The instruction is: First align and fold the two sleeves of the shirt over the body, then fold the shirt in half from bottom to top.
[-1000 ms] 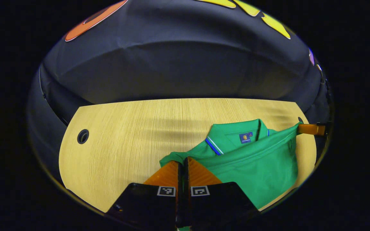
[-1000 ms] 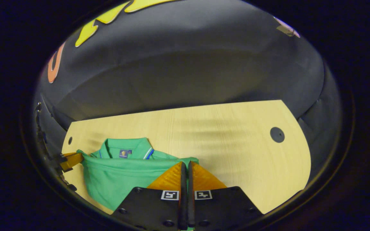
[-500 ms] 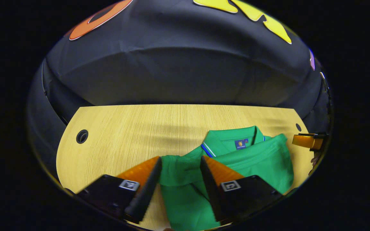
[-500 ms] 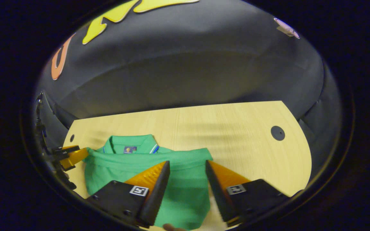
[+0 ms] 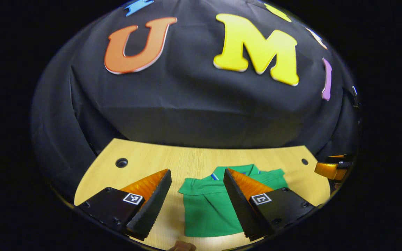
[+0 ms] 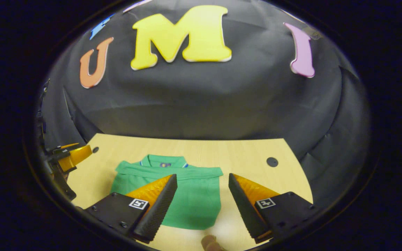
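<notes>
The green polo shirt point(image 5: 206, 209) lies folded flat on the wooden table point(image 5: 173, 162), collar toward the far wall. In the right gripper view the same shirt point(image 6: 195, 195) forms a compact rectangle. My left gripper point(image 5: 197, 174) hovers open above and in front of it, holding nothing. My right gripper point(image 6: 202, 177) is also open and raised over the shirt's right part, nothing between its fingers. The right gripper point(image 5: 330, 169) shows at the right edge of the left gripper view, and the left gripper point(image 6: 72, 157) at the left edge of the right gripper view.
The table has round cable holes: a hole point(image 5: 121, 162) at left and a hole point(image 6: 272, 161) at right. The black cloth wall point(image 5: 201, 104) closes off the back. A fingertip point(image 6: 210, 242) shows at the bottom edge of the right gripper view.
Both grippers opened and let go of the shirt's hem near the collar, then lifted up and back. The shirt now lies folded in half on the table.
</notes>
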`<control>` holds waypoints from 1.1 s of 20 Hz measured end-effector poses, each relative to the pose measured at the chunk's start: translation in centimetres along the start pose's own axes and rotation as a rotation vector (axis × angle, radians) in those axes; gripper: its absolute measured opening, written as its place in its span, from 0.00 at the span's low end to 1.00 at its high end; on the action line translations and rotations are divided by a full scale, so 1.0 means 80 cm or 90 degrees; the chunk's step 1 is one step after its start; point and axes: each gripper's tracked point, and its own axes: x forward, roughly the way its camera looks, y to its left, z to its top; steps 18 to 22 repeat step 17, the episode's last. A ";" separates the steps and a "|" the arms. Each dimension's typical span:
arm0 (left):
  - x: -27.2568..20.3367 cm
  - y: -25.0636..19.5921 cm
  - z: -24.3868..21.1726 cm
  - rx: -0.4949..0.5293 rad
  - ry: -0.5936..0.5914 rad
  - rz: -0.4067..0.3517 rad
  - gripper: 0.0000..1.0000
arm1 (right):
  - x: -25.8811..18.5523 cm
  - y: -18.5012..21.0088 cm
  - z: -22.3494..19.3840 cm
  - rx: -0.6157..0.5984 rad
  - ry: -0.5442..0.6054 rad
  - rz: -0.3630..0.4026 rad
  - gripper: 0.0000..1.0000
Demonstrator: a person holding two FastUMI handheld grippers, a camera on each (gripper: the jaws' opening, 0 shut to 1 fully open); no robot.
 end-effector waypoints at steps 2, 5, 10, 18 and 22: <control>-0.066 -0.001 0.037 0.021 -0.051 0.012 0.96 | -0.068 -0.001 0.025 -0.006 -0.050 0.000 0.96; -0.152 -0.013 0.064 0.027 -0.103 0.014 0.96 | -0.163 -0.011 0.049 -0.025 -0.125 -0.015 0.95; -0.279 -0.035 0.097 0.037 -0.180 0.004 1.00 | -0.298 0.000 0.045 -0.038 -0.208 -0.002 0.94; -0.371 -0.044 0.090 0.023 -0.197 0.001 0.96 | -0.383 0.025 0.021 0.002 -0.247 0.008 0.93; -0.371 -0.044 0.090 0.023 -0.197 0.001 0.96 | -0.383 0.025 0.021 0.002 -0.247 0.008 0.93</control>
